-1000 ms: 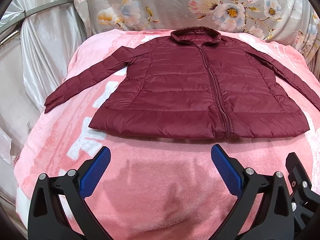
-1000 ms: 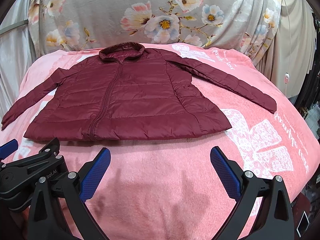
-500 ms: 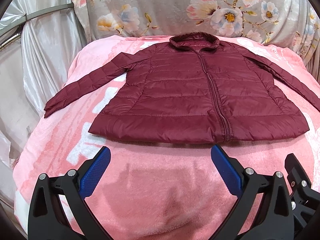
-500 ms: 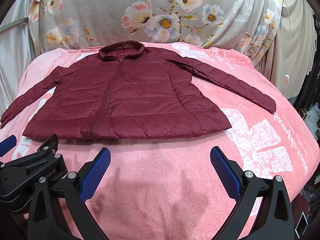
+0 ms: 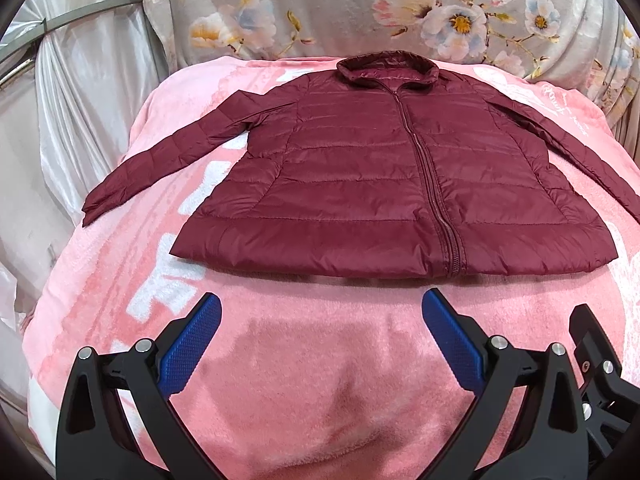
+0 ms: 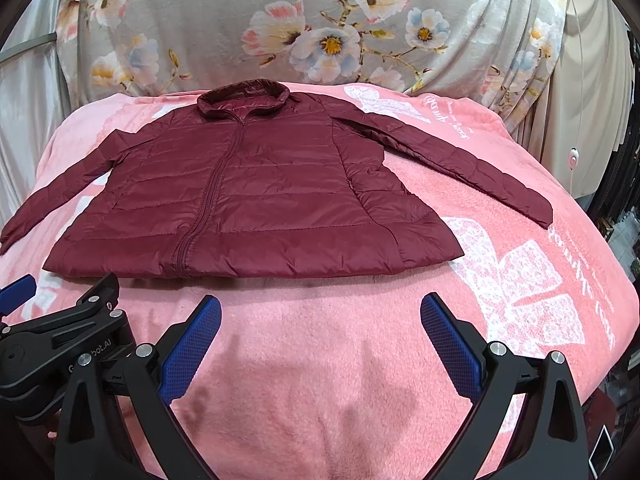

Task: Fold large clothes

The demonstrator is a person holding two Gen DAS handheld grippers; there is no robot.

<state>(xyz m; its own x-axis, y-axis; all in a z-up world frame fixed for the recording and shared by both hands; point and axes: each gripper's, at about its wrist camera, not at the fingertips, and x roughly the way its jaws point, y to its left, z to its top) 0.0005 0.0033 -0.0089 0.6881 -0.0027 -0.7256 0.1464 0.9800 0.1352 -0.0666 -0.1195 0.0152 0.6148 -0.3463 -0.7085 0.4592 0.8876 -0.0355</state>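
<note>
One dark red padded jacket (image 5: 400,184) lies flat and face up on a pink blanket (image 5: 320,380), zipped shut, its collar (image 5: 386,70) at the far end toward a grey flowered cloth (image 5: 360,12) that hangs behind. Both sleeves are spread out and angled down to either side; the left sleeve (image 5: 168,160) ends near the blanket's left edge, and the right sleeve (image 6: 460,160) lies across white print on the blanket. The hem (image 5: 380,256) runs straight across, closest to the cameras.

The left tool (image 5: 320,320) hovers over bare blanket just short of the hem, its blue-padded fingers (image 5: 192,344) spread wide and holding nothing. The right tool (image 6: 320,320) hangs beside it, likewise wide apart and empty, also short of the hem. Each tool shows at the edge of the other's view, close together. Pale silvery drapes (image 5: 80,100) hang at the left.
</note>
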